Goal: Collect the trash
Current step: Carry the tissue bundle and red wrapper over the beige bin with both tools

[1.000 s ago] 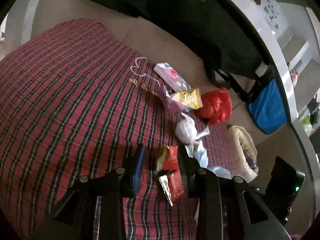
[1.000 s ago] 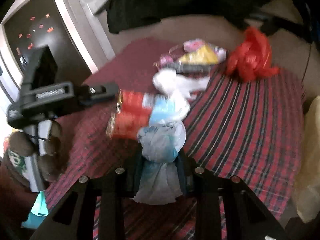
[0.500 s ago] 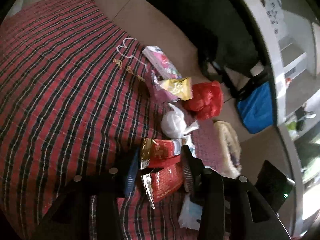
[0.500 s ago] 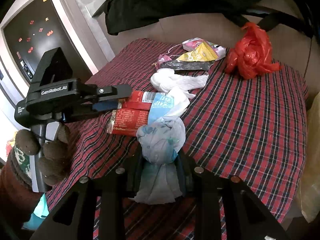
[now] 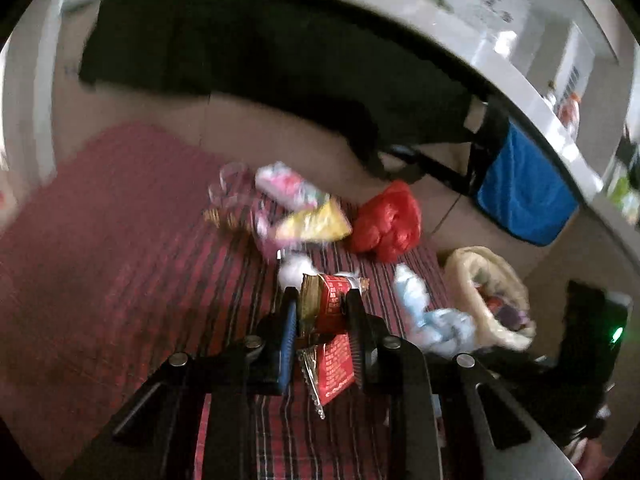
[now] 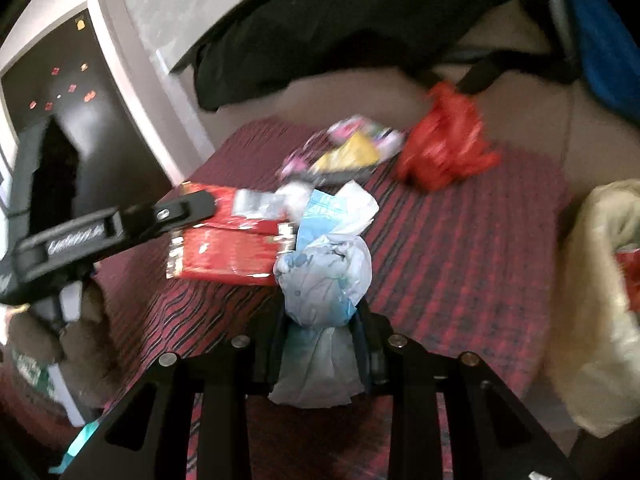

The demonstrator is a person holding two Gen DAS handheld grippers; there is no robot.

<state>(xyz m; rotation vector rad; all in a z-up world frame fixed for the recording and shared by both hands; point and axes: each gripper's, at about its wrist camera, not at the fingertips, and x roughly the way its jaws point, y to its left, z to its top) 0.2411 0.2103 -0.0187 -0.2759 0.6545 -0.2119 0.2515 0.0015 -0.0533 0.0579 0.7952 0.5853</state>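
My left gripper [image 5: 322,300] is shut on a red snack wrapper [image 5: 330,312] and holds it above the red plaid cloth [image 5: 120,240]. It also shows in the right wrist view [image 6: 228,252], with the left gripper [image 6: 192,204] on it. My right gripper [image 6: 322,308] is shut on a pale blue crumpled plastic bag [image 6: 324,276], which also shows in the left wrist view [image 5: 424,312]. A red plastic bag [image 5: 388,220], a yellow packet [image 5: 316,222] and a pink packet [image 5: 284,184] lie farther back. A cream trash bag [image 5: 488,288] stands open at the right.
A dark garment [image 5: 280,60] hangs over the sofa back behind the cloth. A blue bag [image 5: 524,196] hangs at the right. A white wad [image 5: 294,272] lies just beyond the left gripper. The cream bag's wall [image 6: 600,300] stands close at the right in the right wrist view.
My left gripper has closed on the red wrapper and lifted it off the cloth, tilting upward. Both views are now motion-blurred. The right gripper still holds the blue bag.
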